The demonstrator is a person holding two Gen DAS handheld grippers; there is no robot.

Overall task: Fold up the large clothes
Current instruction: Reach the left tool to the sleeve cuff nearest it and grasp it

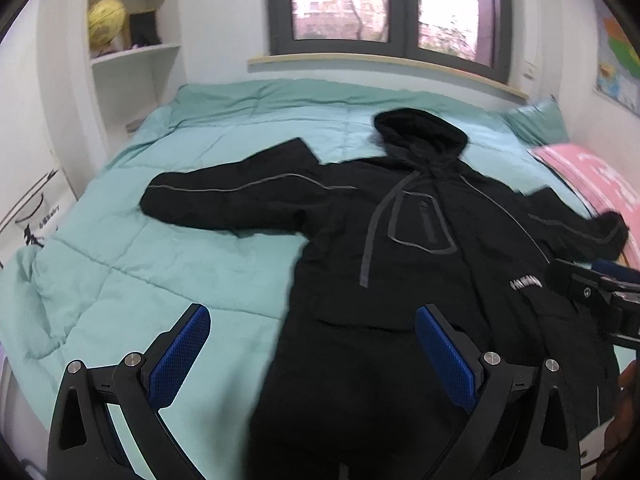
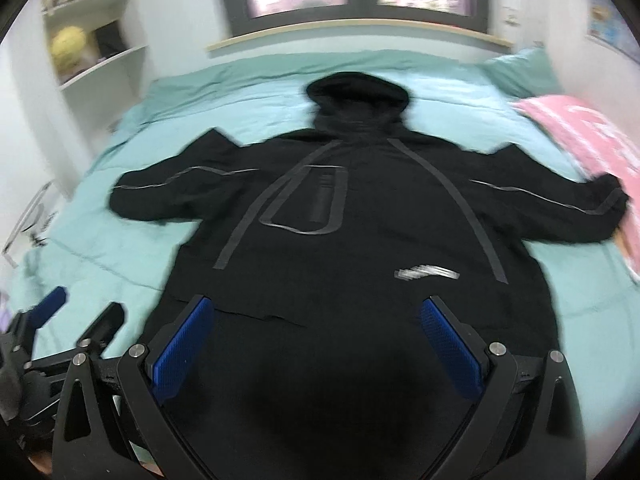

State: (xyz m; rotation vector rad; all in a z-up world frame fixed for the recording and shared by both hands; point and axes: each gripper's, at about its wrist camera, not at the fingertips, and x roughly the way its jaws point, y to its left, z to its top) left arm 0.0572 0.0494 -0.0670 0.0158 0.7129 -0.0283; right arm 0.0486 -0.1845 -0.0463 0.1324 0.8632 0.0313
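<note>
A large black hooded jacket (image 1: 420, 240) with grey stripes lies flat and face up on the teal quilt (image 1: 140, 272), both sleeves spread out and the hood toward the window. My left gripper (image 1: 312, 356) is open and empty above the jacket's lower left edge. My right gripper (image 2: 320, 348) is open and empty above the jacket's (image 2: 340, 220) lower middle. The right gripper also shows at the right edge of the left wrist view (image 1: 600, 296). The left gripper shows at the lower left of the right wrist view (image 2: 52, 328).
A pink pillow (image 1: 592, 176) lies at the bed's right side, touching the jacket's right sleeve end. White shelves (image 1: 132, 52) with a yellow ball stand at the back left. A window (image 1: 384, 4) is behind the bed. A teal pillow (image 2: 516, 68) lies at the back right.
</note>
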